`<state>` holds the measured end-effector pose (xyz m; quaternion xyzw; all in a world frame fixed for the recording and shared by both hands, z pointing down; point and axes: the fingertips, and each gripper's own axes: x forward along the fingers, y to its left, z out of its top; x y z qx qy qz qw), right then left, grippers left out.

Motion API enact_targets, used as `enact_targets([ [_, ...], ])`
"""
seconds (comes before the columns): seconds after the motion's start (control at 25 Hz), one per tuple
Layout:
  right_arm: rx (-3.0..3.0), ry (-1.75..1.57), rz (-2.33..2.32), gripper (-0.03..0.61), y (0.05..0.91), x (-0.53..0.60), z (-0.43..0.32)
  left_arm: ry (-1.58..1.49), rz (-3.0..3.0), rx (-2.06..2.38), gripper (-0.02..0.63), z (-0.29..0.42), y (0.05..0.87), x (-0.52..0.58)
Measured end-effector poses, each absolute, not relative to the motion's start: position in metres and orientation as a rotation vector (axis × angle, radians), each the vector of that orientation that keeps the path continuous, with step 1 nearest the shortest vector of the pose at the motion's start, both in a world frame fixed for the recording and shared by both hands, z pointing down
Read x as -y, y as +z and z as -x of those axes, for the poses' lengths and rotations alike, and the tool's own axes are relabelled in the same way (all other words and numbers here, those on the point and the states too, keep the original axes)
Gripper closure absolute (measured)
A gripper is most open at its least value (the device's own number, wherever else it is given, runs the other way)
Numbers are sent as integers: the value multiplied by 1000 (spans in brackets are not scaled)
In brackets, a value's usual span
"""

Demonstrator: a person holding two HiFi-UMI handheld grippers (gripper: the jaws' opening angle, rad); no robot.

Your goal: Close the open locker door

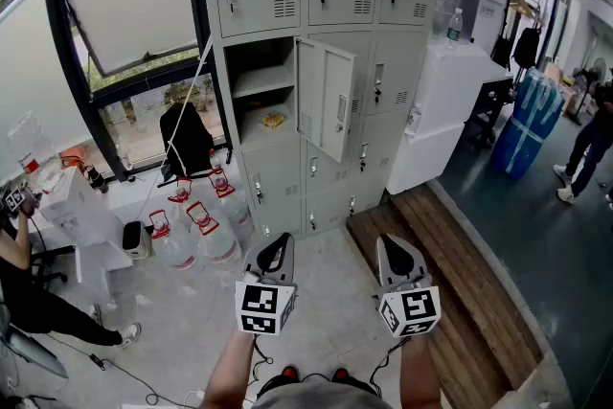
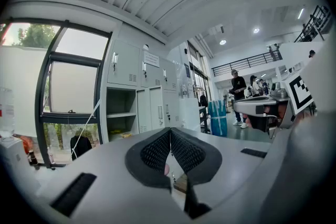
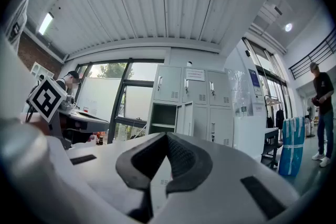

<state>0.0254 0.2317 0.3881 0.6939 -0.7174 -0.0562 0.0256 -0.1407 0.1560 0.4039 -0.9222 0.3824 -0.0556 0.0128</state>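
Observation:
A bank of grey lockers [image 1: 316,62] stands ahead against the wall. One middle door [image 1: 326,98] hangs open toward me, hinged on its right side. Its compartment [image 1: 261,91] shows a shelf and a small yellowish item [image 1: 274,120]. My left gripper [image 1: 283,241] and right gripper [image 1: 388,244] are held low over the floor, well short of the lockers, both shut and empty. In the left gripper view the tips [image 2: 170,131] meet, with the open compartment [image 2: 119,113] far off. The right gripper [image 3: 167,136] points toward the open door [image 3: 185,119].
Several water jugs [image 1: 206,235] and a black bag [image 1: 187,139] stand on the floor left of the lockers. A white cabinet [image 1: 445,110] and a wooden platform [image 1: 450,292] lie to the right. A person [image 1: 29,292] sits at the left; another [image 1: 589,148] walks at the far right.

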Motion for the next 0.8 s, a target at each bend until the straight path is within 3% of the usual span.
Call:
enact_targets([
  [0.8, 2133, -122, -2226, 568, 411, -205, -3, -178, 2912, -1084, 591, 161, 417, -116],
])
